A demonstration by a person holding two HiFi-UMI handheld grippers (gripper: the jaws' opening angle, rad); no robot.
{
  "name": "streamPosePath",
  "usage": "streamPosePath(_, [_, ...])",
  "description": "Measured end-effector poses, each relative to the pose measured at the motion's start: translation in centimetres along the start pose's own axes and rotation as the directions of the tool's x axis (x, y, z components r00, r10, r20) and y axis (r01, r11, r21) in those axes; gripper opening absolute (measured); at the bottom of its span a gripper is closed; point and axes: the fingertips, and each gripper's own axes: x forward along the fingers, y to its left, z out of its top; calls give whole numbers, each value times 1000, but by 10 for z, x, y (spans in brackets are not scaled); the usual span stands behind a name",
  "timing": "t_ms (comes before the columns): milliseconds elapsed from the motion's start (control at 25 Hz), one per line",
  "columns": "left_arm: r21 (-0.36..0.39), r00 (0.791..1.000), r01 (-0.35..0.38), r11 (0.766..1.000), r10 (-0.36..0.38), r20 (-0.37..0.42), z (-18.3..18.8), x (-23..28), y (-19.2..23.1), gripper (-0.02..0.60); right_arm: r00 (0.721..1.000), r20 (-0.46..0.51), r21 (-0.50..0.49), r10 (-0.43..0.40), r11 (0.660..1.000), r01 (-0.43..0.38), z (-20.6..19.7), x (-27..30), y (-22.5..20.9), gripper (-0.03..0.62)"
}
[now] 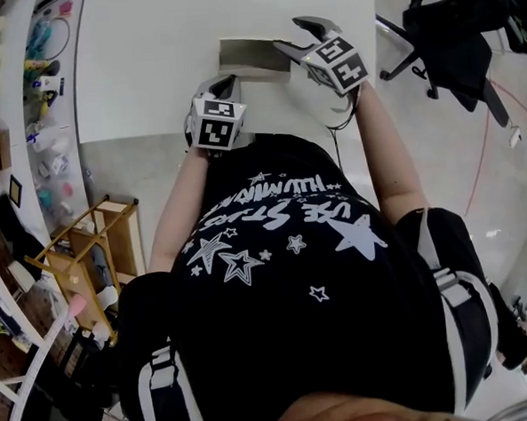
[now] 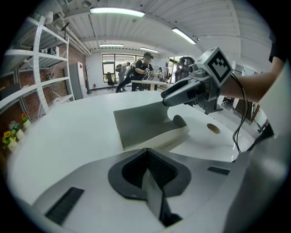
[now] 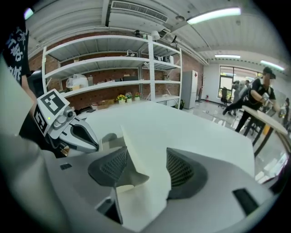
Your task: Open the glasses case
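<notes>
The glasses case (image 1: 252,56) lies on the white table (image 1: 138,53), grey outside and white along its body. In the left gripper view the case (image 2: 150,125) has its grey flap raised toward the right. My right gripper (image 1: 295,32) is open at the case's right end, and the pale flap (image 3: 145,150) runs between its spread pads (image 3: 179,168). My left gripper (image 1: 227,81) is shut, its tips (image 2: 146,152) at the case's near edge with nothing seen between them. Each gripper shows in the other's view: the right gripper (image 2: 175,95), the left gripper (image 3: 86,139).
A small brown round mark (image 2: 213,128) sits on the table right of the case. A wooden rack (image 1: 88,251) stands on the floor at the left, a black office chair (image 1: 439,25) at the right. White shelving (image 3: 113,68) lines the brick wall, and people stand far behind.
</notes>
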Motion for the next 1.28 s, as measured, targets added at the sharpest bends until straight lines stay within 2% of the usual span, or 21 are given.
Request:
streamPosePath(400, [-6, 1000, 19, 1000, -19, -7, 2, -4, -2, 14, 999, 39, 126, -1, 992, -4, -8, -2, 1, 284])
streamPosePath(680, [-75, 996, 71, 995, -66, 66, 6, -47, 25, 14, 993, 83, 173, -89, 982, 74, 14, -18, 32, 284])
streamPosePath(800, [-73, 991, 104, 992, -98, 91, 3, -67, 41, 14, 985, 96, 198, -144, 972, 123, 25, -27, 54, 284])
streamPosePath(1000, [-20, 977, 184, 983, -180, 113, -3, -102, 66, 14, 954, 142, 283, -264, 934, 217, 42, -36, 86, 282])
streamPosePath(1120, [3, 965, 228, 974, -226, 130, -10, -125, 85, 14, 930, 162, 331, -331, 906, 265, 53, -35, 111, 235])
streamPosePath(1280, [32, 945, 283, 958, -285, 161, -19, -158, 108, 14, 895, 171, 390, -411, 863, 322, 64, -28, 149, 203])
